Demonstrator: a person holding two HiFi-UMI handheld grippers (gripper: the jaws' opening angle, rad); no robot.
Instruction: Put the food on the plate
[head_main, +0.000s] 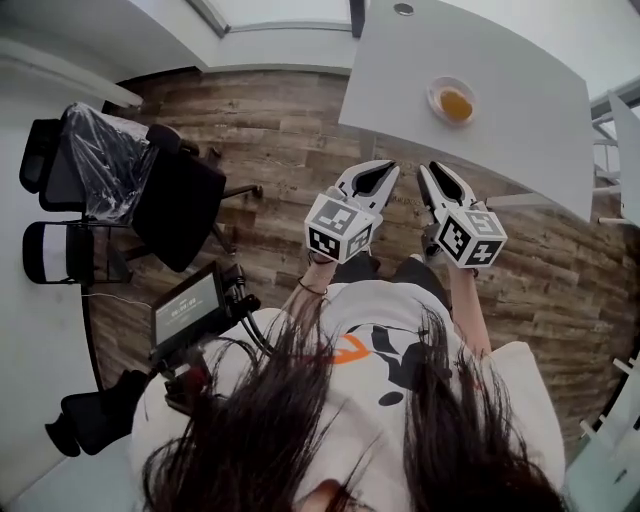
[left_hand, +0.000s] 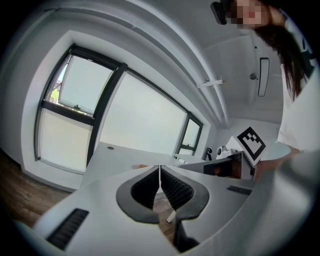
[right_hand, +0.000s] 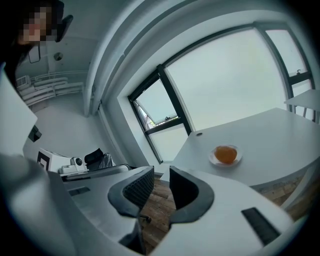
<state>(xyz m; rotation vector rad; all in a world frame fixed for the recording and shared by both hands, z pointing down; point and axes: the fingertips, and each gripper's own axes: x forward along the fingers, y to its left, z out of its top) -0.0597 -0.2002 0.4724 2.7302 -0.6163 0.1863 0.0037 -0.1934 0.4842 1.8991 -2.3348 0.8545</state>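
The left gripper (left_hand: 160, 167) has its fingers (left_hand: 145, 187) pressed together at the tips, with nothing in them. The right gripper (right_hand: 161, 171) has its fingers (right_hand: 185, 187) drawn in to a thin slit and is also empty. Only the wooden floor (right_hand: 155, 202) shows through that slit.

Both grippers are held side by side in the air. They are well short of the plate (right_hand: 213, 159), over the floor rather than over the white worktop (right_hand: 270, 140).

The food (right_hand: 226, 153), a round orange piece, lies on the plate, and neither pair of fingers touches it. In the right gripper view the plate sits ahead of the fingers and to their right. In the head view it lies beyond the right gripper's tips, a little to the right. The plate stands by itself on the worktop.

Well to the left of the plate, down on the floor, stands a black office chair (head_main: 180, 205).
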